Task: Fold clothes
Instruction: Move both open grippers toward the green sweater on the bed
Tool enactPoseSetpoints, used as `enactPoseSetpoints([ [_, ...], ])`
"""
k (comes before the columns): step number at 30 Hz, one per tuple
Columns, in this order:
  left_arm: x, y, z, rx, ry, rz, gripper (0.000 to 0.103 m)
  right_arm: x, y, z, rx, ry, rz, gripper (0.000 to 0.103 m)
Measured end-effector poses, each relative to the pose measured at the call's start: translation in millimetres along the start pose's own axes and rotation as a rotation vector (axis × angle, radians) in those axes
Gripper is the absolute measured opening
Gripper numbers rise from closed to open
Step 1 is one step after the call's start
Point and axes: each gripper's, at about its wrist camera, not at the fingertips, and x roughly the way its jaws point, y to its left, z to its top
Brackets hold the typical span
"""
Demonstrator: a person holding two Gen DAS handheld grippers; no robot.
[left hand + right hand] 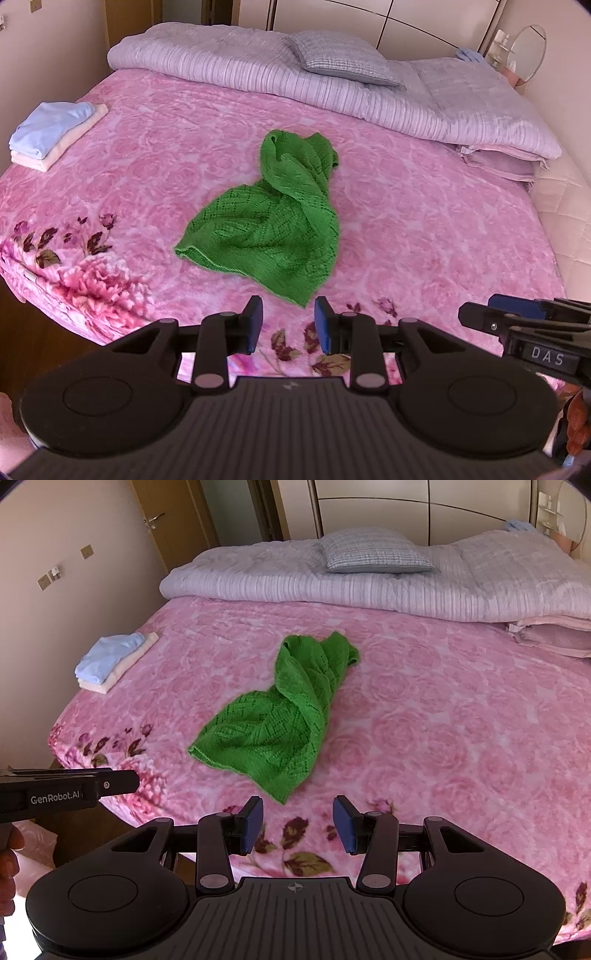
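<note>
A crumpled green knitted garment (269, 218) is lying mid-bed on the pink floral blanket (424, 229). The left claw (288, 328) and right claw (298, 825) are being held open and empty, just short of its near corner.

Beyond the grey pillow (341, 59), small items by the round mirror (529, 51): too small to tell. Right of the pillow, blue bundle (469, 55): kind unclear. Left of the pillow, folded stack (55, 133): garment types hidden. Right gripper (517, 314) cut by the edge; far finger hidden.
</note>
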Motion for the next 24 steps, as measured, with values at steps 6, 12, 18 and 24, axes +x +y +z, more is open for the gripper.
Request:
enactPoseSetpoints([
  [6,24.1,45.2,29.0,0.006,0.030,-0.002,0.025,34.4,15.4,25.2,0.041,0.017,-0.009,0.046],
  [12,57.8,98.3,71.8,0.049,0.068,-0.004,0.025,74.3,21.4,55.3,0.130,0.022,-0.053,0.046],
  [18,104.6,136.7,109.4,0.126,0.118,-0.045,0.028,112.3,23.5,67.6,0.243,0.055,-0.145,0.046],
  [24,161.0,164.9,118.5,0.144,0.228,-0.044,0.028,162.7,30.3,45.2,0.300,0.178,-0.231,0.046],
])
